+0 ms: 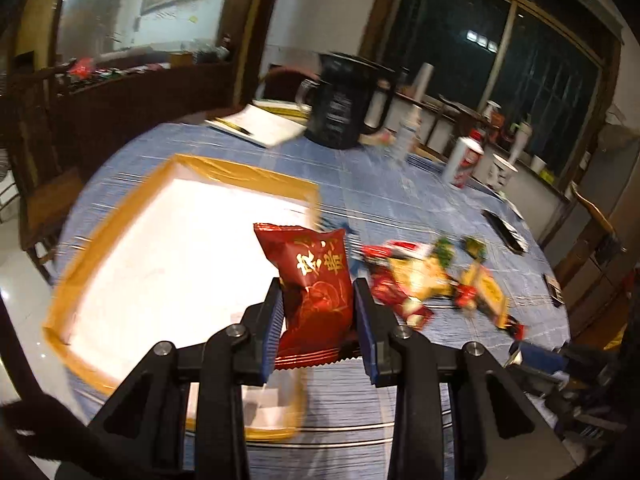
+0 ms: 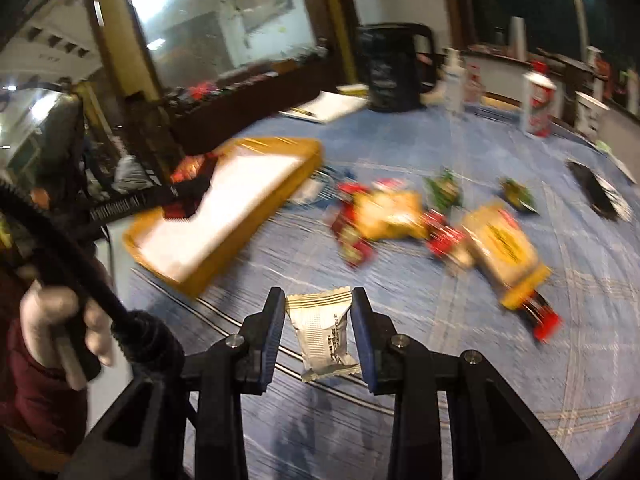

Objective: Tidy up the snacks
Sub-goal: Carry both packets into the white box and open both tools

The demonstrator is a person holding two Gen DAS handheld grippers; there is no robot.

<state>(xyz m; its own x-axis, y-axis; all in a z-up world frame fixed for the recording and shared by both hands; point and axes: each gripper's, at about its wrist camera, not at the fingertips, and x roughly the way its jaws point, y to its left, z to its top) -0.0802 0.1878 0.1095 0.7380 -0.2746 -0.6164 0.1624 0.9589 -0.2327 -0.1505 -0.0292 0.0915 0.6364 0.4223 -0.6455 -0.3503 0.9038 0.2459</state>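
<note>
Two picks in hand: my left gripper [image 1: 318, 316] clamps red packet [image 1: 310, 280], right gripper [image 2: 318, 334] clamps silver packet [image 2: 322, 330]; next, drop both in tray [image 1: 192, 168].

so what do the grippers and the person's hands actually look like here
Both grippers, left gripper and right gripper, look alike: black angular linkage arms with silver round pivot bolts, and two flat fingers faced with ribbed blue pads. In the right wrist view, a hand wears a white glove beside a dark red sleeve, and a black ribbed cable passes across it.
</note>
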